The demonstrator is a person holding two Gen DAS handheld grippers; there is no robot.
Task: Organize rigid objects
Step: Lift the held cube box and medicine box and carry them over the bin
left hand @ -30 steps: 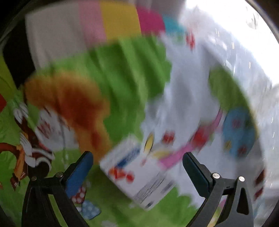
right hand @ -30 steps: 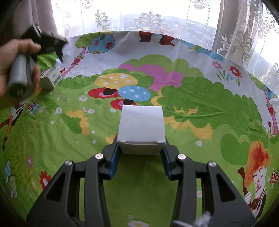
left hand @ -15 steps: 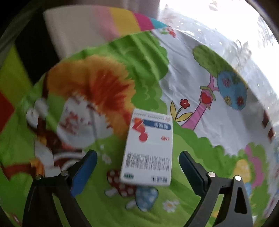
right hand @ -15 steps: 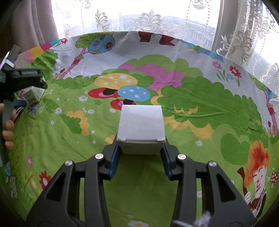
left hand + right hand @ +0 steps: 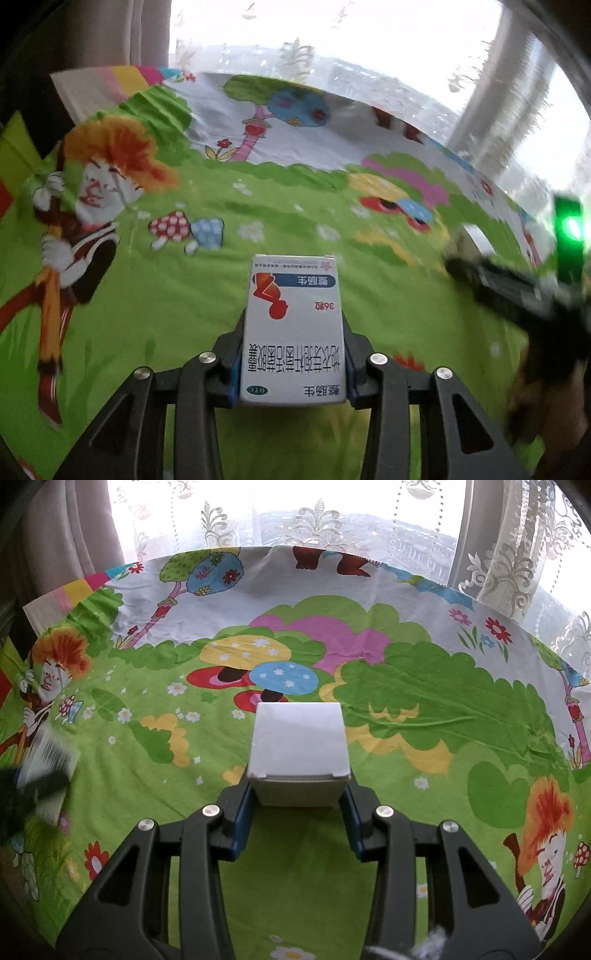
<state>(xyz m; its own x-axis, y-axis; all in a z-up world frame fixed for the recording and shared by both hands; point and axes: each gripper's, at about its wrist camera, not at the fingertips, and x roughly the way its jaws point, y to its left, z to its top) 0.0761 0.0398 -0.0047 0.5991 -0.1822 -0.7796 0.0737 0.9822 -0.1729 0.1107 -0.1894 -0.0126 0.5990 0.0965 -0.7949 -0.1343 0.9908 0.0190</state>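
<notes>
My left gripper [image 5: 293,363] is shut on a white medicine box [image 5: 293,325] with red, blue and black print, held above the cartoon sheet. My right gripper [image 5: 298,812] is shut on a plain white box [image 5: 299,751], also held above the sheet. In the left wrist view the right gripper [image 5: 517,291] shows blurred at the right edge with the white box [image 5: 474,236] in it. In the right wrist view the left gripper with the medicine box [image 5: 46,760] shows blurred at the left edge.
A bright green cartoon-print sheet [image 5: 406,709] covers the flat surface. Lace curtains and a bright window [image 5: 332,517] run along its far edge. A grey drape [image 5: 62,535] hangs at the far left.
My left gripper closed on the medicine box, which lay on the sheet between open fingers, lifted it and swung right toward the right gripper. The right gripper held still.
</notes>
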